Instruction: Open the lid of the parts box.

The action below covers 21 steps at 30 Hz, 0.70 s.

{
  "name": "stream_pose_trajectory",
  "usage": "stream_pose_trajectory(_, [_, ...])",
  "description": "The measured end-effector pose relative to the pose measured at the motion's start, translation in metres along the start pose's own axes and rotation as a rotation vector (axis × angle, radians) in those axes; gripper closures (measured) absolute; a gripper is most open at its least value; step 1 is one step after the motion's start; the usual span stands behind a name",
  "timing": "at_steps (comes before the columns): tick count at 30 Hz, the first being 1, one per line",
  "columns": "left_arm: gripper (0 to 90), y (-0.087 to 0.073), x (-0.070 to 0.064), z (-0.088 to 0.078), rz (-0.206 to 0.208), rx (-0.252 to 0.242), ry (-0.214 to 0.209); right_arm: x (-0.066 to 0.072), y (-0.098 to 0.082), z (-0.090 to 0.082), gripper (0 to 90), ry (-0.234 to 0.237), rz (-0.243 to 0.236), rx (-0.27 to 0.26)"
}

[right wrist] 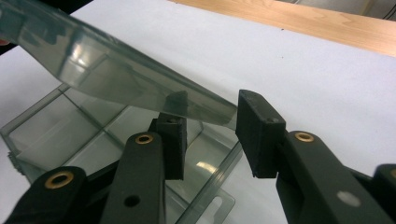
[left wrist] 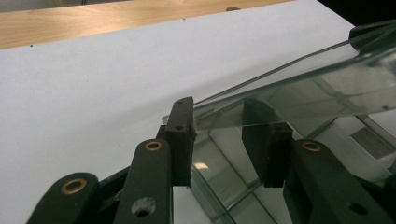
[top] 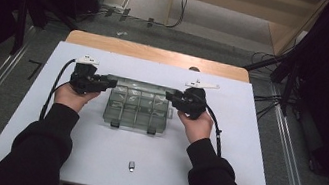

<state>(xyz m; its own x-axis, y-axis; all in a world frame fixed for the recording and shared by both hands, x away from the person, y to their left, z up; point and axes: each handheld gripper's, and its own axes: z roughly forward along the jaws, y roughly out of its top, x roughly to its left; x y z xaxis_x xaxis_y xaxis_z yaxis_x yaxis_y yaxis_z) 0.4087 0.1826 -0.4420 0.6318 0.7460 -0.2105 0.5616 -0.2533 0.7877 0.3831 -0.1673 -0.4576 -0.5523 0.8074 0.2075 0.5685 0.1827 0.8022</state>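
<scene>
A clear plastic compartment box [top: 136, 110] lies in the middle of the white table top, its two latches toward the person. Its clear lid [top: 137, 84] is tilted up off the base. My left gripper [top: 112, 83] is at the box's left end and my right gripper [top: 168, 94] at its right end. In the left gripper view the lid [left wrist: 327, 79] runs over the right jaw and ends at the left jaw of my left gripper [left wrist: 218, 106]; the jaws stand well apart. In the right gripper view the lid [right wrist: 93, 65] crosses above the left jaw of my right gripper [right wrist: 210, 107], its corner by the right jaw.
A small metal piece [top: 131, 166] lies near the front edge of the white board [top: 244, 151]. A wooden strip [top: 159, 53] borders the back. The box's compartments [right wrist: 70, 135] look empty. Dark stands and cables surround the table on the floor.
</scene>
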Motion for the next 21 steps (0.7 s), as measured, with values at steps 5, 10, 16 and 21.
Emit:
stream_pose_trajectory(5, [64.5, 0.001, 0.0, 0.003, 0.0, -0.01, 0.016, 0.0, 0.0, 0.003, 62.0, -0.014, 0.002, -0.015])
stream_pose_trajectory(10, [64.5, 0.002, 0.0, 0.008, 0.003, -0.011, 0.038, -0.002, 0.002, 0.006, 62.0, -0.02, 0.012, -0.018])
stream_pose_trajectory(16, [64.5, 0.001, 0.0, 0.011, 0.001, -0.026, 0.054, -0.004, 0.002, 0.009, 61.9, -0.021, 0.036, -0.039])
stream_pose_trajectory(21, [64.3, 0.001, 0.0, 0.014, -0.003, -0.039, 0.071, -0.004, 0.0, 0.013, 61.9, -0.04, 0.031, -0.053])
